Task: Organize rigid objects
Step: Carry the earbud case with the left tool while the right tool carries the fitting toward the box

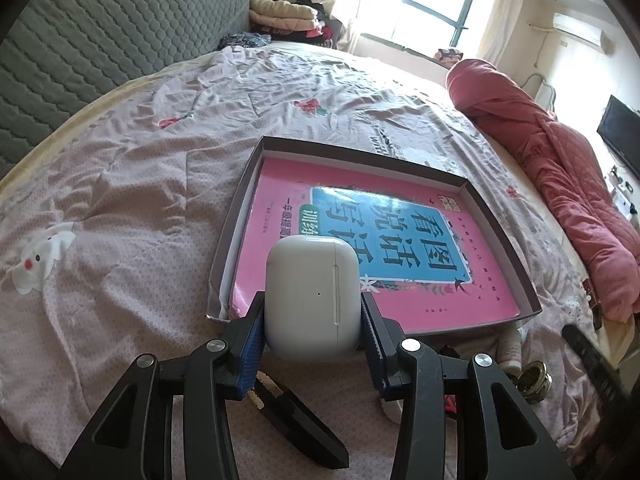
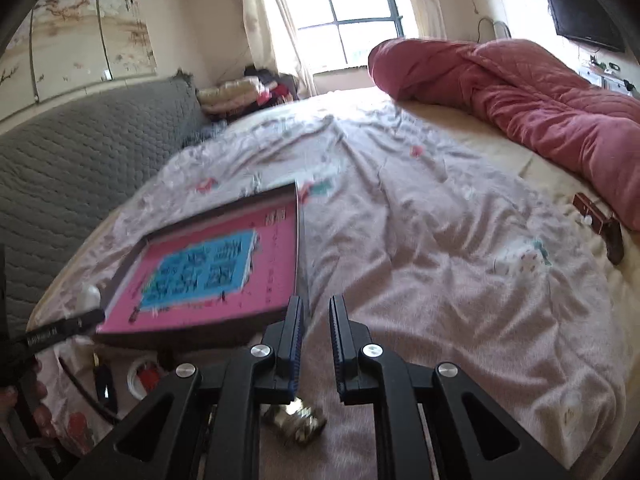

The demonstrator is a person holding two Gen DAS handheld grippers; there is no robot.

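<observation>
My left gripper is shut on a white earbud case and holds it above the near edge of a shallow brown box that holds a pink book. In the right wrist view my right gripper has its jaws nearly closed with a narrow gap and nothing between them; it hovers above the bed just right of the box with the pink book. A shiny metallic object lies on the bed under the right gripper.
A black flat object, a small bottle and a gold-rimmed round tin lie on the pink bedsheet near the box. A red quilt lies at the right. A grey headboard stands behind. A brown item lies far right.
</observation>
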